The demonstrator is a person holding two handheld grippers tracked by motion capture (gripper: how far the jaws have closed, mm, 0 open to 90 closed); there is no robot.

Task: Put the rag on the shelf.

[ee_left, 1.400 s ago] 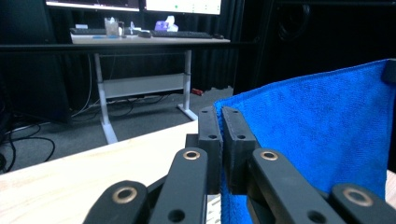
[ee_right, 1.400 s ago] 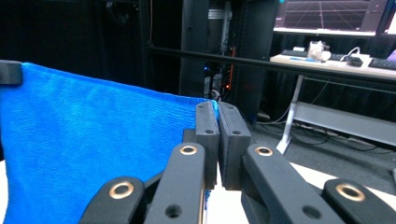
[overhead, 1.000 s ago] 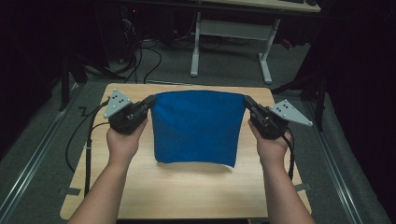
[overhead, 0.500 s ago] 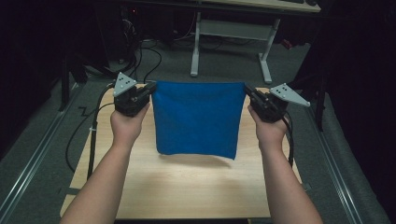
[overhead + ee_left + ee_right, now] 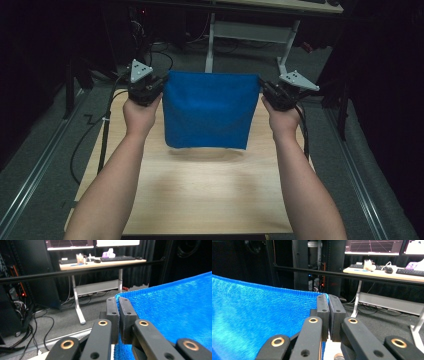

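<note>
Blue knitted cloth (image 5: 209,111) hangs in the upper middle of the high view, stretched between the two claws and lifted above the wooden counter (image 5: 200,195), with its shadow on the wood just under its lower edge. The left claw (image 5: 159,87) pinches the cloth's upper left corner and the right claw (image 5: 262,90) pinches its upper right corner; the top edge runs nearly straight between them, and the lower edge hangs free. Each claw is held in a hand, with the forearms coming up from the bottom of the frame, and each carries a grey three-cornered plate on top.

The left gripper view brings out what the high view cannot: the jaws of the left claw (image 5: 118,315) are closed tight on the cloth's corner (image 5: 175,315), whose ribbed weave spreads over the right of the frame. The right gripper view shows the right claw (image 5: 328,315) closed the same way on the other corner, with the cloth (image 5: 259,325) spreading to the left. Both gripper views also show a desk (image 5: 100,263) with a keyboard and monitors in the background, behind a dark horizontal bar
</note>
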